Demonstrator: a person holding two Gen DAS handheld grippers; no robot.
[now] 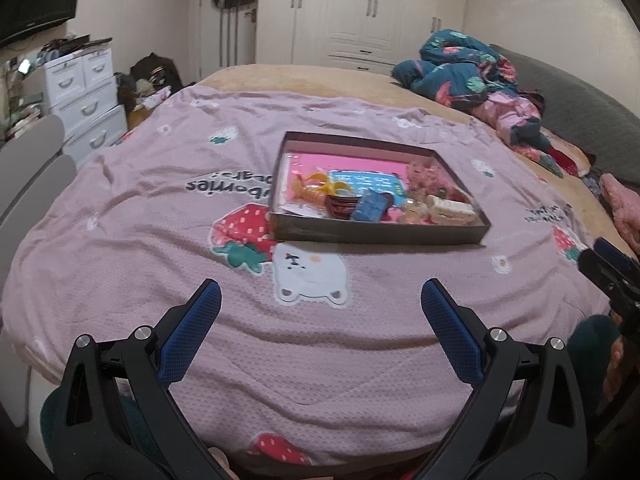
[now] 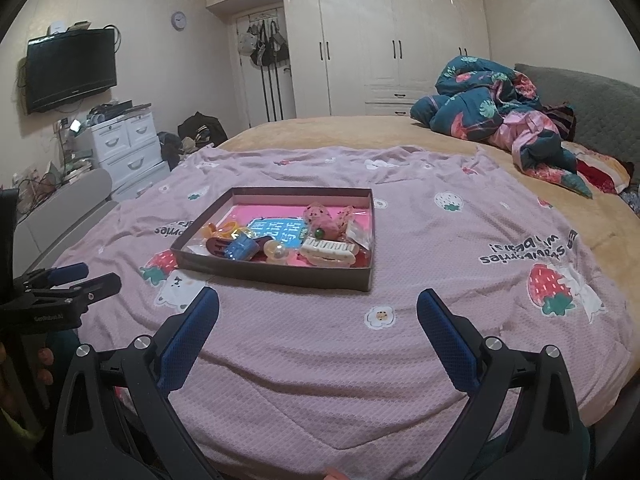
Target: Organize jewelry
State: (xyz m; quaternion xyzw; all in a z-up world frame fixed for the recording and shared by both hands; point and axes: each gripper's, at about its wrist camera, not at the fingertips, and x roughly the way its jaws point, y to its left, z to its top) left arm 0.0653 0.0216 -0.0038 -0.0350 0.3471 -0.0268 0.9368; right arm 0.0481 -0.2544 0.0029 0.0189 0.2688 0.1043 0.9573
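**Both grippers wide, box untouched**

Shallow dark cardboard box (image 2: 280,276) with pink lining, sitting mid-bed on pink strawberry blanket (image 2: 440,240). Inside, crowded toward near edge: cream hair claw (image 2: 329,249), blue clip (image 2: 239,249), yellow clip (image 1: 320,184), pink fluffy piece (image 2: 324,220). Left gripper (image 1: 320,304) spread wide, empty, short of box. Right gripper (image 2: 318,308) same.

Setting: a home bedroom. Large bed (image 2: 460,136) under a pink strawberry-print blanket (image 2: 400,340); crumpled quilt (image 2: 492,108) at 2 o'clock. White wardrobe (image 2: 384,40) along the wall at 12 o'clock — bags (image 2: 264,46) hang beside it. Television (image 2: 70,68) and white drawers (image 2: 128,148) at 10 o'clock.
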